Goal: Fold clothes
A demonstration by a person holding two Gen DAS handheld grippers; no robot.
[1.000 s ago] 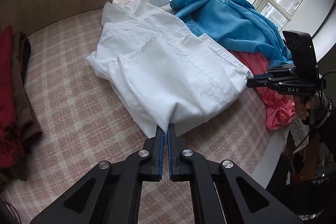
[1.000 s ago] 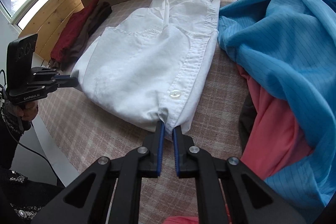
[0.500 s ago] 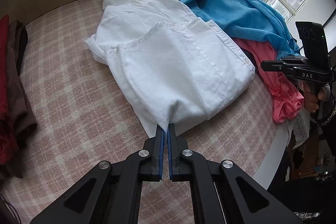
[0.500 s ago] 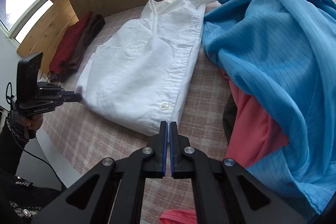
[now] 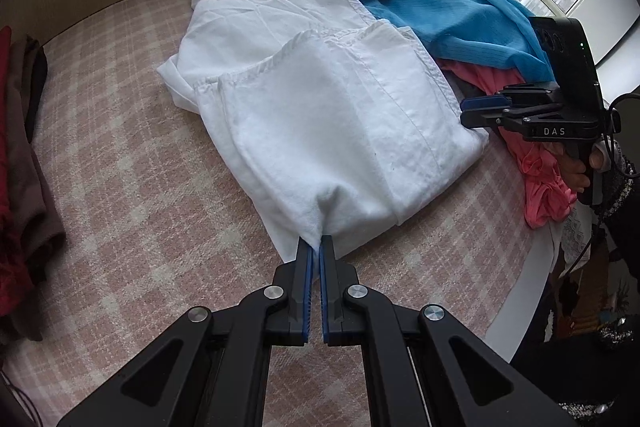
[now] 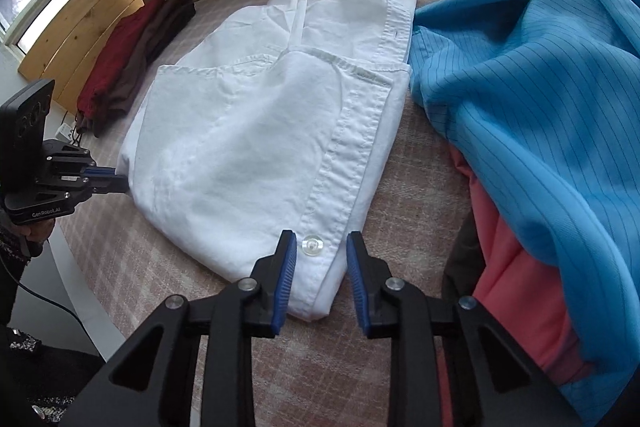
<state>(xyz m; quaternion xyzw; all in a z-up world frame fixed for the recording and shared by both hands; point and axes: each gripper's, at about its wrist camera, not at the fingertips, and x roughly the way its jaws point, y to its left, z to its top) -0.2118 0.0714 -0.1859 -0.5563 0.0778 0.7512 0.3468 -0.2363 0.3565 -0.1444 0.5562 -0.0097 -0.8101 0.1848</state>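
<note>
From the left wrist view, the left gripper (image 5: 316, 247) is seen with its jaws pressed together on a bunched corner of the white shirt (image 5: 328, 115), near the front edge of the bench (image 5: 120, 187). The shirt is laid folded across the middle of the checked bench surface, its collar turned toward the far edge by the windows. A blue garment (image 5: 448, 7) is heaped beside it at the far right, touching the shirt's right edge, and a pink garment (image 5: 536, 171) is spread below the blue one toward the right edge. Dark red and brown clothes (image 5: 20, 163) are stacked along the left edge. The right gripper (image 5: 480, 111) is held by a hand (image 5: 576, 167) just at the shirt's right front corner

From the right wrist view, the right gripper (image 6: 320, 267) is seen with its jaws spread, having just been opening; the shirt's (image 6: 256, 147) buttoned front corner lies between them, and the pads are not pressed on it. A white button (image 6: 313, 246) is visible between the fingertips. The blue garment (image 6: 532, 75) is piled at the right, over the pink garment (image 6: 516, 283). The left gripper (image 6: 116, 183) is seen at the shirt's left corner, near the front edge of the bench (image 6: 132, 267), and the red and brown clothes (image 6: 132, 51) lie at the far left
</note>
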